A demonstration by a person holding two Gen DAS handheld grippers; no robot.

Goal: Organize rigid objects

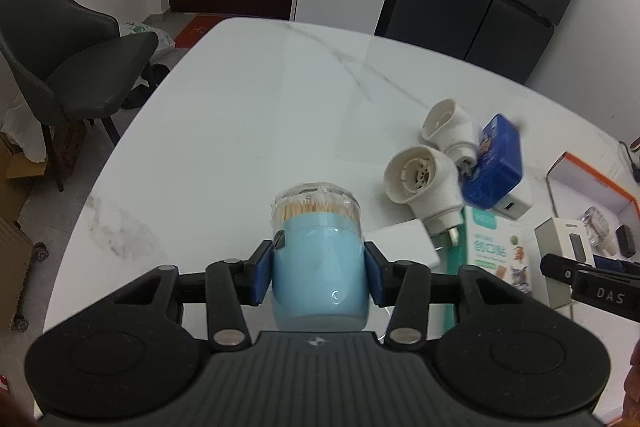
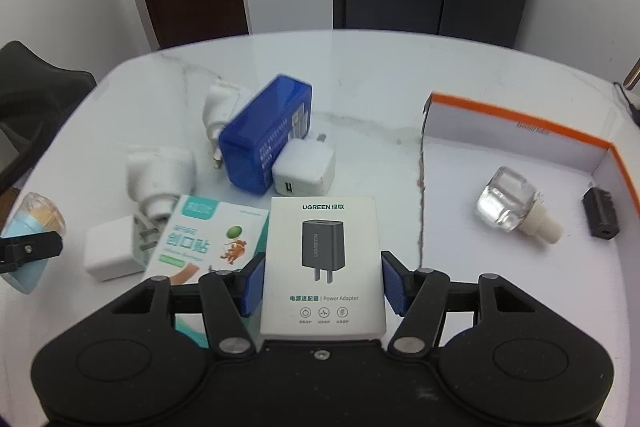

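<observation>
Two hand-held grippers over white marble surface. Left hand-held gripper [image 1: 319, 273] clamped on light blue toothpick holder [image 1: 319, 267], raised near left edge. Right hand-held gripper [image 2: 322, 283] with blue pads [image 2: 251, 283] tight against sides of white power adapter box [image 2: 322, 263], near front edge. Beyond: blue box [image 2: 266, 139], white charger cube [image 2: 304, 173], two white plug-in heaters [image 1: 420, 175], plaster packet [image 2: 208, 239]. Orange-rimmed tray [image 2: 520, 125] at right edge, containing clear bottle [image 2: 508, 203] and black part [image 2: 600, 213].

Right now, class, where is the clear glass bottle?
In the right wrist view, the clear glass bottle lies on its side inside the orange-edged box, right of the UGREEN box.
</observation>
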